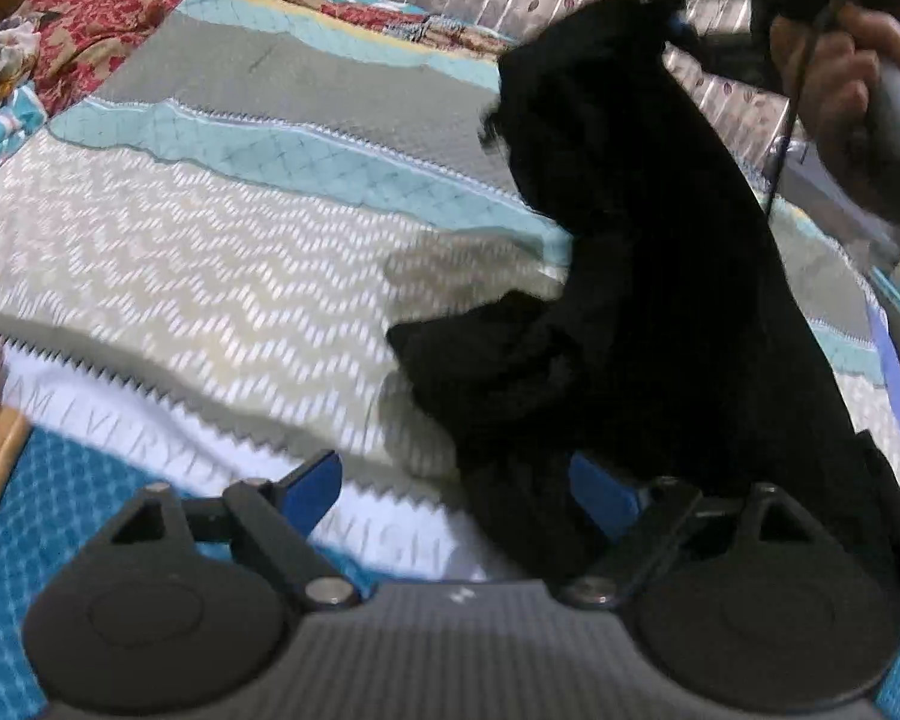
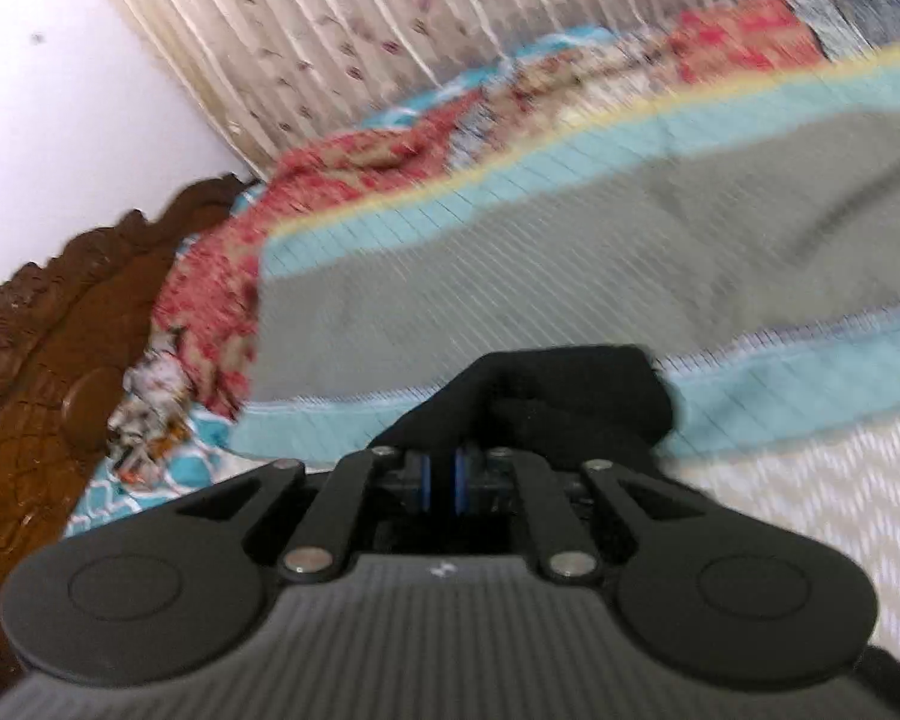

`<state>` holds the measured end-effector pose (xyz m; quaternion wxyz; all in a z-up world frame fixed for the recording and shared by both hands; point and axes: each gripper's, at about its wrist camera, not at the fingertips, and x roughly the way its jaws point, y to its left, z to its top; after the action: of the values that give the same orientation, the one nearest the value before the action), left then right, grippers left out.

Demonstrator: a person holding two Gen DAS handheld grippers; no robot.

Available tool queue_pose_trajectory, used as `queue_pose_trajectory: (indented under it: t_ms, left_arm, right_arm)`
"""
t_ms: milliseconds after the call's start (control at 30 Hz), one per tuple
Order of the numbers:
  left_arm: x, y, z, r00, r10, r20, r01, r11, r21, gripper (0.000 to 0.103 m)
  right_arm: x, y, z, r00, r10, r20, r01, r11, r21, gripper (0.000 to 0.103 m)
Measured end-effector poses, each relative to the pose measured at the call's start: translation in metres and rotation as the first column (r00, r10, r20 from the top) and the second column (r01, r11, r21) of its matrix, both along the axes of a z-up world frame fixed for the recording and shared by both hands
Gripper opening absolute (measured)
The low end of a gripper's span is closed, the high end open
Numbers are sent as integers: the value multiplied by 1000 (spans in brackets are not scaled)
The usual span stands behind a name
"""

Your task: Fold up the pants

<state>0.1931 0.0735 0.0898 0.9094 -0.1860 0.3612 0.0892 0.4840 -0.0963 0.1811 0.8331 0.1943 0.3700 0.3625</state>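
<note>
Right gripper [image 2: 442, 483] clenched on black pants [image 1: 648, 300], lifting them off the bed [image 1: 210, 252].
Left gripper [image 1: 456, 489] points downward, released, jaws wide beside the hanging cloth.

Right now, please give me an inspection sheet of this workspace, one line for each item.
Surface: bedspread, striped grey, teal and cream.
Job's things: black pants, one end lifted, the rest draped on the bed.
Clutter: red floral cloth at the far edge.
Grippers: left gripper open, pants over one finger; right gripper shut on the pants.
Cables: black cable by the hand.
Surroundings: curtain, carved headboard.
</note>
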Motion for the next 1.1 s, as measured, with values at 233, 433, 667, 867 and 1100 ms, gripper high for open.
queue_pose_trajectory:
  t_ms: [233, 433, 667, 867, 1100]
  left_arm:
    - [-1, 30, -3, 996, 84, 22, -84, 996, -3, 92]
    - [41, 16, -1, 999, 39, 19, -41, 994, 102, 92]
    - [83, 7, -31, 988, 2, -154, -3, 1000, -2, 96]
    - [111, 9, -65, 972, -51, -228, -11, 965, -262, 101]
    - [104, -13, -44, 980, -23, -199, -20, 977, -214, 18]
  right_arm:
    - [-11, -92, 20, 995, -57, 82, 36, 971, 234, 9]
    - [43, -173, 20, 897, -426, 121, 417, 904, 92, 9]
    - [60, -252, -70, 731, -678, 77, 673, 700, -238, 34]
    - [-31, -310, -111, 799, -591, 106, 588, 734, -340, 47]
    - [-80, -308, -132, 885, -458, 88, 446, 776, -445, 73]
